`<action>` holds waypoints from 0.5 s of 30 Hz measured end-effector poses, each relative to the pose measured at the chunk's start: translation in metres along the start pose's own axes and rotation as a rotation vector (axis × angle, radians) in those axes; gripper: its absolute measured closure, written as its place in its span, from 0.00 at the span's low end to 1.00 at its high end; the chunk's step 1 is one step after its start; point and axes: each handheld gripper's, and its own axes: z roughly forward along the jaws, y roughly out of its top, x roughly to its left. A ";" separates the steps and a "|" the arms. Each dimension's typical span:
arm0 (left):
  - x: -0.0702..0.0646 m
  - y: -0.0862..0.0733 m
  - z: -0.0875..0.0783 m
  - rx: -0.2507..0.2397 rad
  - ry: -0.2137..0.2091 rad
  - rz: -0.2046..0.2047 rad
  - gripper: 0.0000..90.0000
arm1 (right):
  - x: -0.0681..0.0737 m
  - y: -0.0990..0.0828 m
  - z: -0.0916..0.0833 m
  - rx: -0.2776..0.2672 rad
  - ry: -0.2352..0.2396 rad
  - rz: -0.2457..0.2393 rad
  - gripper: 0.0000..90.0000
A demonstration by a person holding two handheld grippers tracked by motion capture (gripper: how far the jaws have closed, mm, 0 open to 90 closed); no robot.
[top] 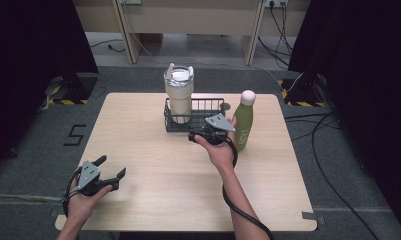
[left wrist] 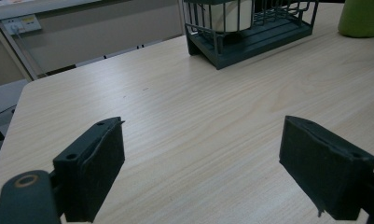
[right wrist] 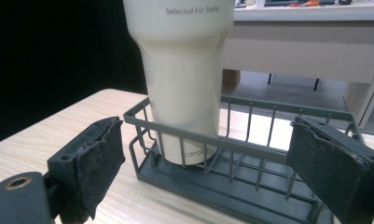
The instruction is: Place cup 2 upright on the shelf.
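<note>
A cream tumbler (top: 178, 95) stands upright in the left end of a dark wire basket (top: 208, 107) at the table's far middle. A green bottle (top: 244, 125) with a white cap stands just right of the basket. My right gripper (top: 208, 126) hovers at the basket's front side, beside the bottle. In the right gripper view its jaws (right wrist: 208, 172) stand open, with the basket's front rail (right wrist: 175, 128) and the tumbler (right wrist: 182, 84) just ahead and nothing pressed between the pads. My left gripper (top: 113, 166) rests open near the front left corner, nothing in it (left wrist: 203, 172).
The wooden table (top: 153, 200) is bare between the two grippers. In the left gripper view the basket (left wrist: 250, 39) and the bottle's base (left wrist: 362, 18) lie far ahead. Desks and cables stand on the floor beyond the table; dark curtains flank both sides.
</note>
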 end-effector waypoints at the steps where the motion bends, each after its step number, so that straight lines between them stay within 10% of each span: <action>1: 0.000 0.000 0.000 0.000 0.000 0.001 0.15 | 0.000 0.001 -0.001 -0.003 0.002 0.001 0.12; 15: -0.002 0.000 -0.002 -0.006 -0.005 0.006 0.15 | -0.006 0.005 -0.029 -0.051 -0.033 -0.010 0.14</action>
